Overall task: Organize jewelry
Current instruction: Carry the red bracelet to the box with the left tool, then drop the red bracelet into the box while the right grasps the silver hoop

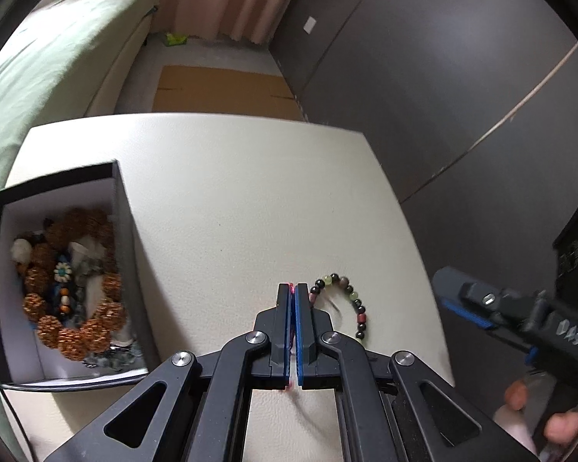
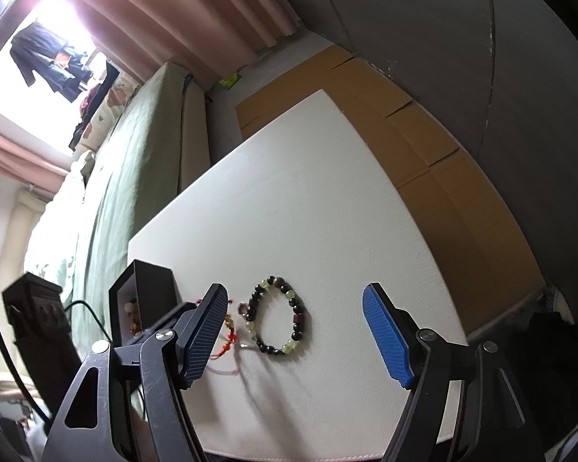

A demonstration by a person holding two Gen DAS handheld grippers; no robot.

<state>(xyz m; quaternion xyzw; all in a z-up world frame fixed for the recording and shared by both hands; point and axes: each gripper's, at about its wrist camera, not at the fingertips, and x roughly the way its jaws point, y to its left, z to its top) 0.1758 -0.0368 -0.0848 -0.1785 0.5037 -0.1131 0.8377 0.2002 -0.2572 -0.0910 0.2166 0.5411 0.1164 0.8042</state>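
A bead bracelet (image 1: 346, 300) of dark, green and red beads lies on the white table (image 1: 231, 192); it also shows in the right wrist view (image 2: 279, 317). My left gripper (image 1: 293, 288) is shut on a thin red cord, just left of the bracelet; the red cord (image 2: 227, 340) trails on the table. A black box (image 1: 57, 281) at the left holds several pieces, among them a bracelet of large orange-brown beads (image 1: 77, 331). My right gripper (image 2: 294, 294) is open and empty, above the bead bracelet; it shows in the left wrist view (image 1: 454, 288).
A green-covered bed (image 2: 127, 177) runs along the table's left side. Flat cardboard (image 2: 424, 146) lies on the floor beyond the table. A dark wall (image 1: 443, 77) stands at the right. The black box also shows in the right wrist view (image 2: 150, 296).
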